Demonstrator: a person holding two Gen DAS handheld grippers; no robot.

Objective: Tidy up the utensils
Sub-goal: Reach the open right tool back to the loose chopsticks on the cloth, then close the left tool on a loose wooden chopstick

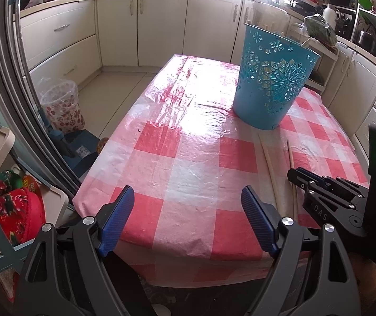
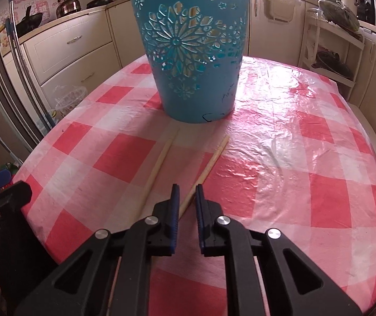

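While both claws hover over the near edge of a tabletop (image 1: 188, 173) covered in red-and-white checked plastic, a teal bucket (image 1: 273, 79) with cut-out flower patterns stands upright on it, toward the upper right of the left wrist view and at the top centre of the right wrist view. Pale sticks poke above the bucket's rim in the left view.

Two wooden chopsticks lie flat on the cloth in front of the bucket, apart from each other and not touching it. In the right wrist view, the left chopstick (image 2: 159, 166) runs from the centre down toward the lower left, and the right chopstick (image 2: 206, 169) runs diagonally down into the gap of the right claw (image 2: 187, 192).

The right claw is narrowed to a slim gap, its blue pads on either side of that chopstick's near end; whether they press on it cannot be told. The left claw (image 1: 186, 197) is spread wide and holds nothing, at the bottom of its own view.
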